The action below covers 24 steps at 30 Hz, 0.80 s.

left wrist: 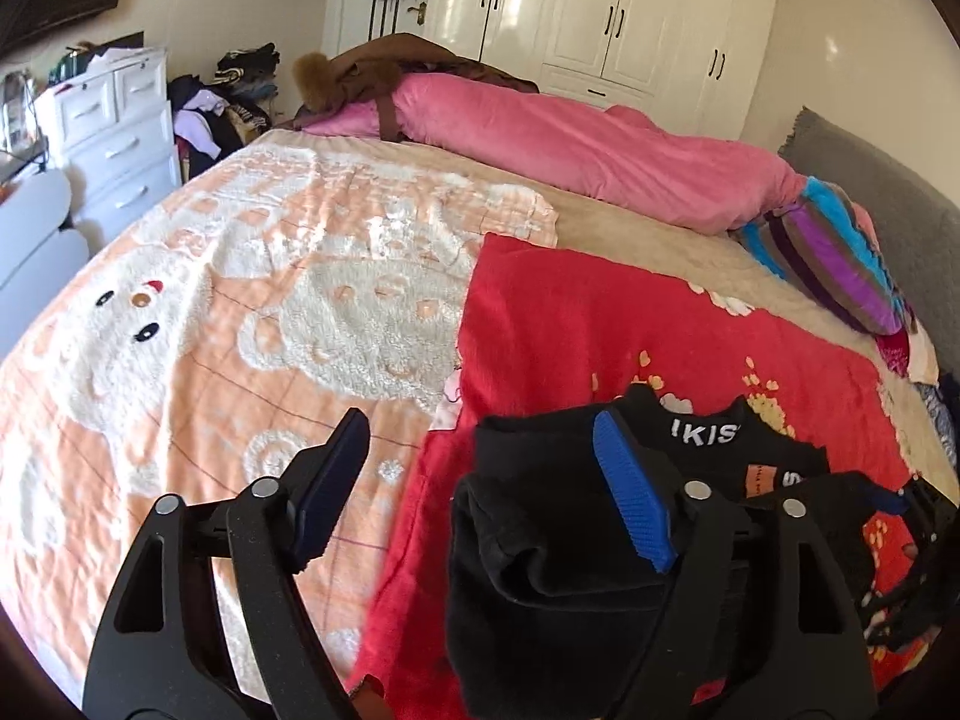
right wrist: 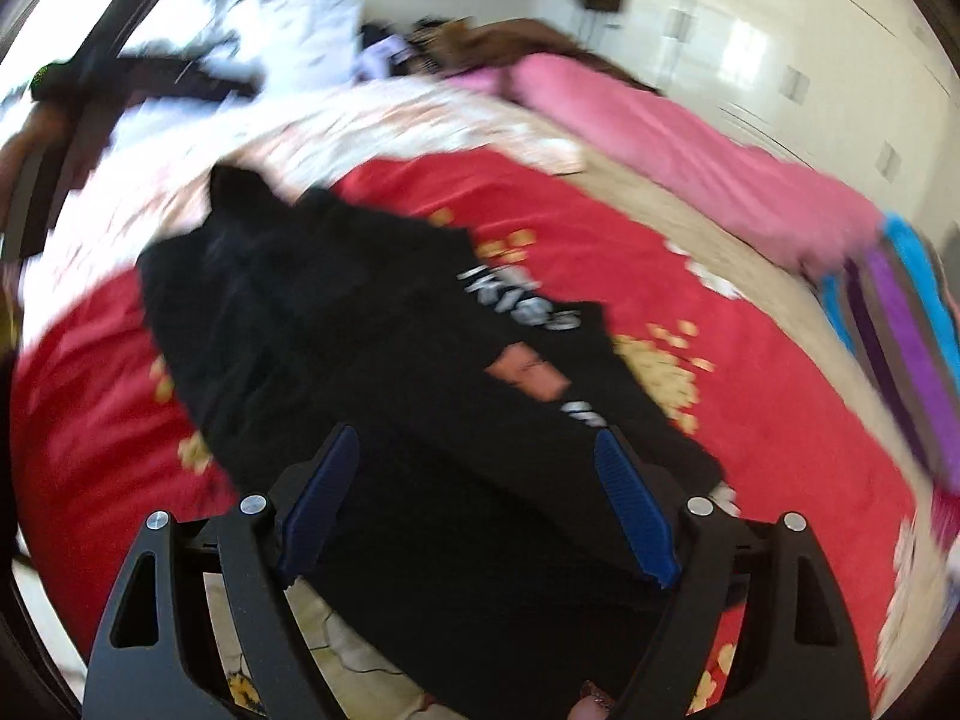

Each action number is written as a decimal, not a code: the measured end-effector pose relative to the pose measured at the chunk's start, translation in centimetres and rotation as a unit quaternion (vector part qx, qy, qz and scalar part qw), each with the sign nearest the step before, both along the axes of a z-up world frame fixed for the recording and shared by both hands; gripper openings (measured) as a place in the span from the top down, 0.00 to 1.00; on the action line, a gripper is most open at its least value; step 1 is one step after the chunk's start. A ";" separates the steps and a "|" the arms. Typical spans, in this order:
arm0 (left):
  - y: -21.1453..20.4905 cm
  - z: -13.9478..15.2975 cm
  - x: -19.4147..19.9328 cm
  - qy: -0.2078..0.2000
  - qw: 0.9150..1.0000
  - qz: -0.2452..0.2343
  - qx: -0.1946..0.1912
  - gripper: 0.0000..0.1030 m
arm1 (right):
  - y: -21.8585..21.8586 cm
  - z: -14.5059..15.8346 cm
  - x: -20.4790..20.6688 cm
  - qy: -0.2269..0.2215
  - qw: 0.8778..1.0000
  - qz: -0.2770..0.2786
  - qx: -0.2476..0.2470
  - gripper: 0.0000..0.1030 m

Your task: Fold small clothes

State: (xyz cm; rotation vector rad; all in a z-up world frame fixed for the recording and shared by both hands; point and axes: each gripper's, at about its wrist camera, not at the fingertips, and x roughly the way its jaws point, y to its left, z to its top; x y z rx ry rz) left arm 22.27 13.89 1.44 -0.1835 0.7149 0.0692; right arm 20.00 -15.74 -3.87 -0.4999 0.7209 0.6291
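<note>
A small black garment (left wrist: 558, 570) with white lettering and an orange patch lies on a red flowered blanket (left wrist: 600, 324) on the bed. In the left wrist view it is bunched up at the lower right. My left gripper (left wrist: 480, 438) is open, with its right finger over the garment's edge and its left finger over the peach blanket; nothing is between the pads. In the blurred right wrist view the garment (right wrist: 360, 348) stretches out flat ahead. My right gripper (right wrist: 477, 456) is open just above its near end.
A peach and white bear blanket (left wrist: 210, 312) covers the left of the bed. A rolled pink quilt (left wrist: 600, 144) lies along the far side, with a striped pillow (left wrist: 834, 258) to the right. White drawers (left wrist: 114, 132) and piled clothes stand at the left.
</note>
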 end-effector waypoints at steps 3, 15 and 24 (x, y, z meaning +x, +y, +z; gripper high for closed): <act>0.5 -0.5 0.3 0.010 1.000 -0.001 -0.009 0.31 | 1.8 -1.8 -0.4 -0.011 0.998 0.018 -0.054 0.22; 2.3 -1.8 0.7 0.022 0.999 0.006 -0.043 0.30 | 2.4 -1.3 10.2 0.008 0.991 -0.134 -0.029 0.24; 1.5 -2.6 1.3 0.034 0.998 -0.030 -0.041 0.30 | -2.3 2.5 15.7 0.014 0.963 -0.264 0.048 0.22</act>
